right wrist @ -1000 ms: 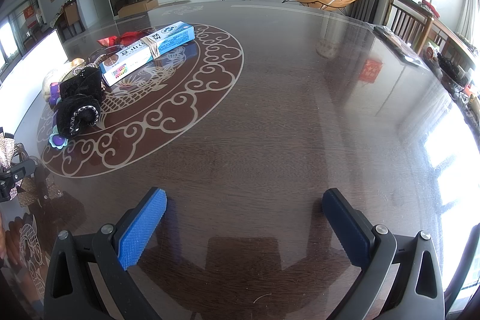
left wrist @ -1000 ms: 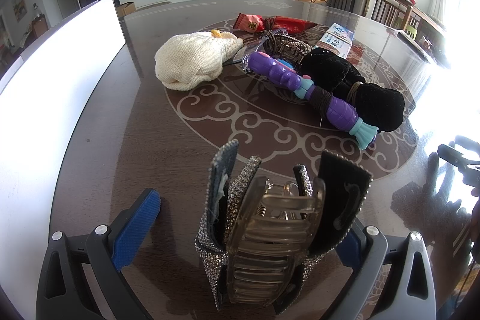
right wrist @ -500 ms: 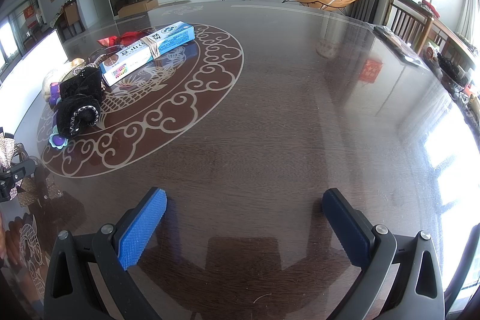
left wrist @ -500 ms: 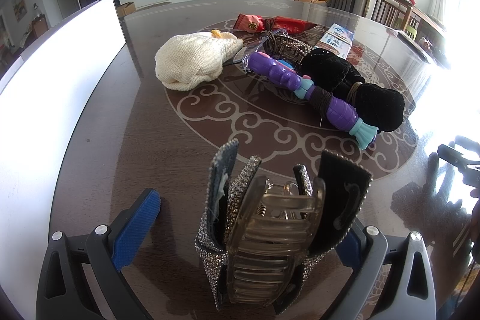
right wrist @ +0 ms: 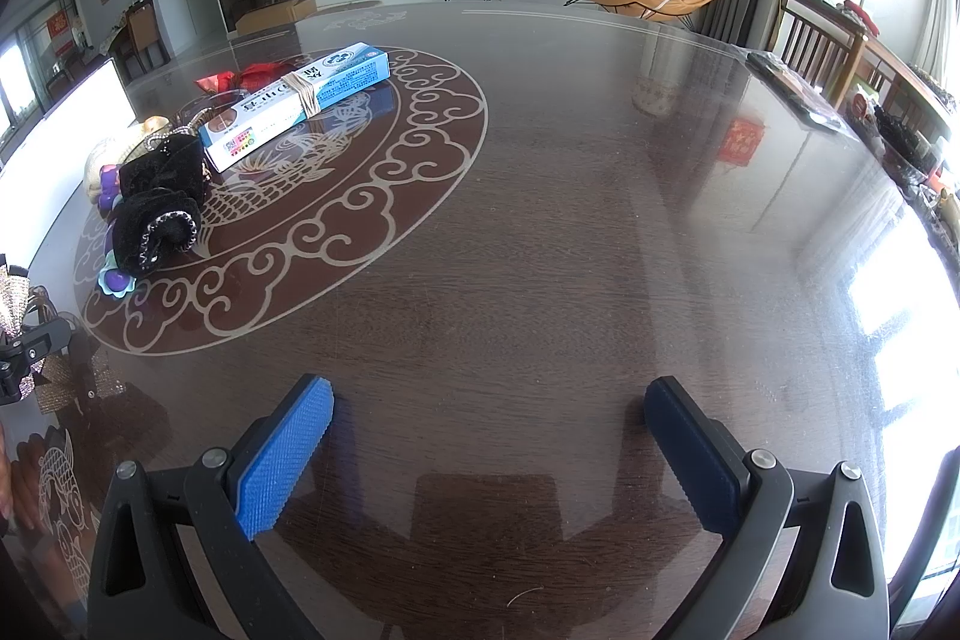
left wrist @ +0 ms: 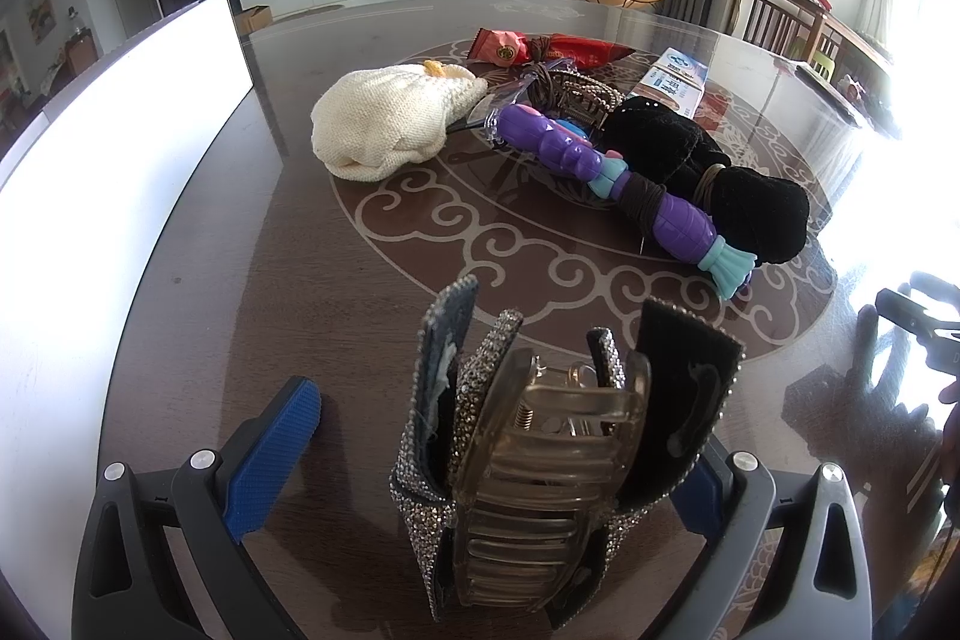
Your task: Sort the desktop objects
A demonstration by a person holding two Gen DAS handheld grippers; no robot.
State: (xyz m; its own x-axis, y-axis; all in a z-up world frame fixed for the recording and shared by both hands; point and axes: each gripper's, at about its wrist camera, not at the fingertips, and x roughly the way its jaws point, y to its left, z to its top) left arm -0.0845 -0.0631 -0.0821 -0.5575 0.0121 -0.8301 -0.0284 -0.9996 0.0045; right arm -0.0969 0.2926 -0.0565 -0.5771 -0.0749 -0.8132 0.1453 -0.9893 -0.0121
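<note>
Left gripper (left wrist: 486, 454) spread wide, hair-clip bundle (left wrist: 540, 466) upright between its pads, nearer right pad; right gripper (right wrist: 486, 454) wide, empty, pile far-left.

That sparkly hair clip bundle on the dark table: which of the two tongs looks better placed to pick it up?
Left. The rhinestone-covered hair clip bundle stands between the open left tongs. The open right tongs hover over bare brown patterned table, away from it.

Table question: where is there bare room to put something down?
The table is bare right of the blue box, ahead of the right gripper. It is crowded around the black velvet bundle, purple toy and cream knit pouch.
</note>
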